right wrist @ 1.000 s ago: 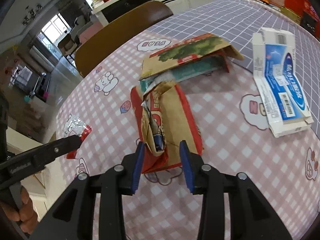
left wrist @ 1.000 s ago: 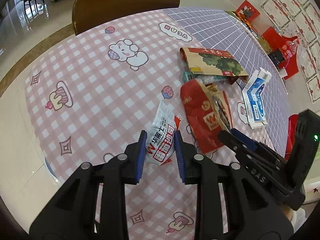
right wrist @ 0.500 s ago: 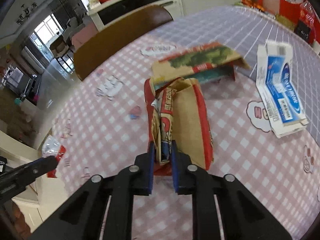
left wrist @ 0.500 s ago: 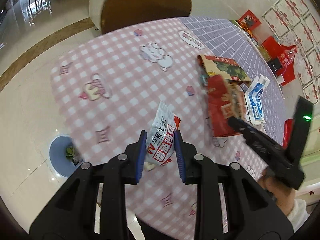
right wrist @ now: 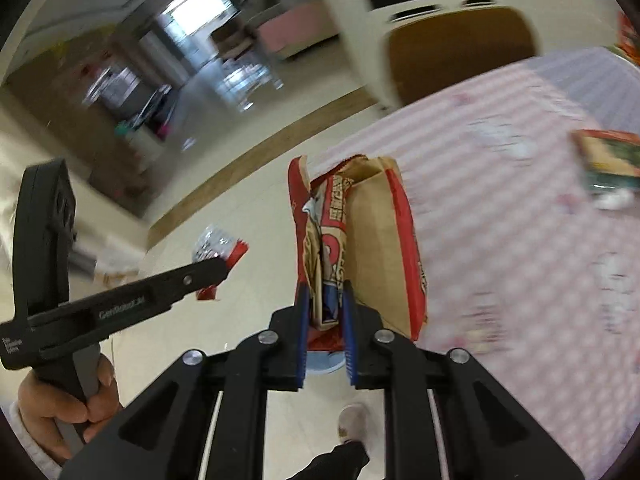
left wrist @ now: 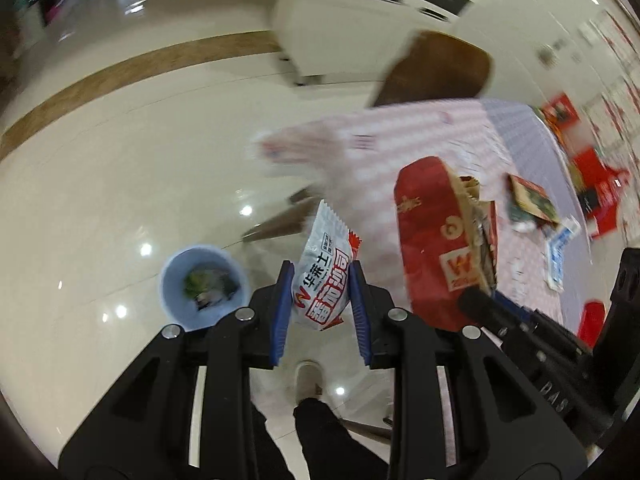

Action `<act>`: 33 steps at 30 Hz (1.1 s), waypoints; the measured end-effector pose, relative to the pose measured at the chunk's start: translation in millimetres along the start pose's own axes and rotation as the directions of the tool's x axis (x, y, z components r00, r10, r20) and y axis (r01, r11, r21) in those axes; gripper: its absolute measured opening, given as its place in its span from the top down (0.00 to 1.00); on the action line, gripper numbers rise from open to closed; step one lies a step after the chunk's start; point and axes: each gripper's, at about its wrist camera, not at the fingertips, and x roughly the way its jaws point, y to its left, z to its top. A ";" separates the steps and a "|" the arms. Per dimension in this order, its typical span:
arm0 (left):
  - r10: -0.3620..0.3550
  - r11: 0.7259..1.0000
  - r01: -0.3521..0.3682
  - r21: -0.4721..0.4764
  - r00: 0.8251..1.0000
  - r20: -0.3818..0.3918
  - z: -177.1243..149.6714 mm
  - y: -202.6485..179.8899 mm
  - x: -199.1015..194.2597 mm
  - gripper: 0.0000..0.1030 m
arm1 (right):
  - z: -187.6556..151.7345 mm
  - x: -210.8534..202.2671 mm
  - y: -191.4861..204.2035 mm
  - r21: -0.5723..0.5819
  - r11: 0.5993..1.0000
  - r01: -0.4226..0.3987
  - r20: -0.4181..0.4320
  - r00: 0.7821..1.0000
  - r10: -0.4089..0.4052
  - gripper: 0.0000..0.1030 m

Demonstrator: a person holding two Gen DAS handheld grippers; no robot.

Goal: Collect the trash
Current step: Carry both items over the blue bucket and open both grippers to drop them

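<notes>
My left gripper (left wrist: 320, 276) is shut on a silver and red snack wrapper (left wrist: 325, 272), held in the air off the table's edge over the floor. A light blue trash bin (left wrist: 202, 286) with trash inside stands on the floor just left of it. My right gripper (right wrist: 325, 292) is shut on a red and brown paper bag (right wrist: 360, 248), lifted beside the table; the bag shows in the left wrist view (left wrist: 440, 240) too. The left gripper with its wrapper (right wrist: 218, 246) shows at the left of the right wrist view.
The pink checked table (left wrist: 380, 152) carries a green and brown carton (left wrist: 532, 198) and a blue and white box (left wrist: 560, 244). A brown chair (left wrist: 440, 68) stands behind it. My shoe (left wrist: 308, 376) is on the glossy floor below.
Both grippers have lifted their trash off the table and swung left, out over the floor toward the blue bin. The right gripper closed on the paper bag.
</notes>
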 end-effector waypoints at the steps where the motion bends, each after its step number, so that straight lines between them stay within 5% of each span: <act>1: 0.013 1.000 -0.013 -0.027 1.000 -0.001 -1.8 17.0 -2.5 0.74 | -2.6 11.1 12.1 -0.011 1.000 -0.011 -0.024 1.000 0.011 0.86; 8: 0.096 0.976 -0.101 -0.191 0.995 -0.040 -20.1 121.7 -14.5 0.73 | -25.2 88.9 79.4 -0.064 0.996 -0.058 -0.208 0.977 0.044 0.86; 14: 0.103 0.959 -0.114 -0.259 0.993 -0.054 -32.4 165.8 -21.6 0.73 | -27.0 122.1 114.1 -0.088 0.995 -0.055 -0.268 0.963 0.029 0.84; 21: 0.092 0.951 -0.103 -0.291 0.994 -0.054 -34.8 188.5 -24.8 0.73 | -26.2 141.9 124.5 -0.072 0.996 -0.047 -0.280 0.960 0.025 0.64; 33: 0.062 0.963 -0.080 -0.256 0.995 -0.079 -25.8 183.5 -14.5 0.73 | -22.5 137.5 127.1 -0.044 0.999 -0.031 -0.290 0.957 0.017 0.61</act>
